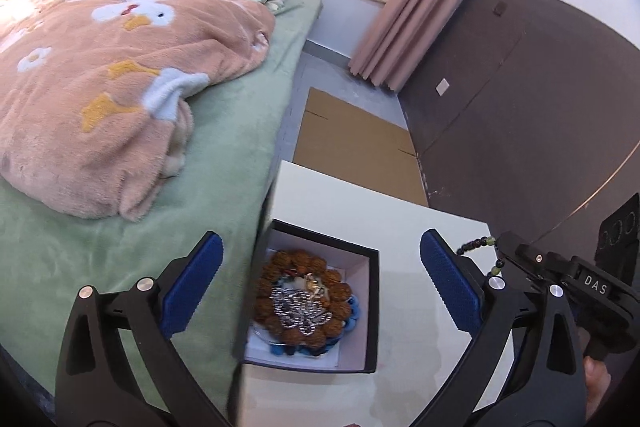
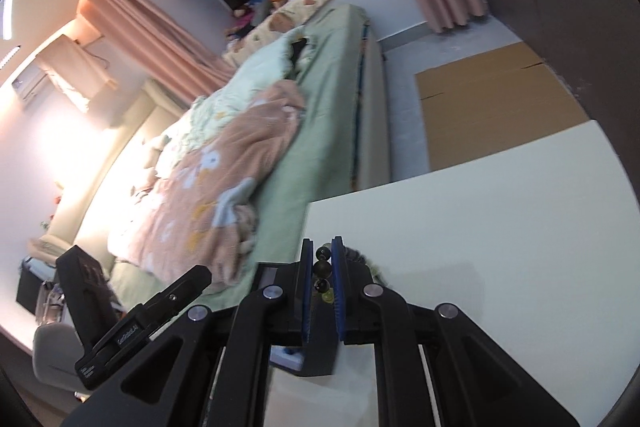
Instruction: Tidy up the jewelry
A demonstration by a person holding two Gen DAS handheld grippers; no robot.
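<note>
Left gripper (image 1: 320, 291): jaws spread wide, holding nothing. It hangs above the box (image 1: 370, 311), a black-walled, white-lined open box on the white table (image 1: 400, 211), at the table edge beside the bed (image 1: 224, 163). Seen from the left wrist, the box sits between the two blue pads (image 1: 196, 287), nearer the left one.

Box contents: a ring of brown beads (image 1: 280, 263), a silver piece (image 1: 300, 311) lying across it, and blue beads (image 1: 354, 311) at the right and lower edge. All lie well below the left jaws and apart from them.

Right gripper (image 2: 322, 271): jaws closed on a strand (image 2: 322, 269) of dark beads with pale green ones. The strand is clamped between the pads near the fingertips, over the table. In the left wrist view its ends (image 1: 476, 245) hang out from the tip toward the left gripper's right finger. Whether they touch cannot be told.
</note>
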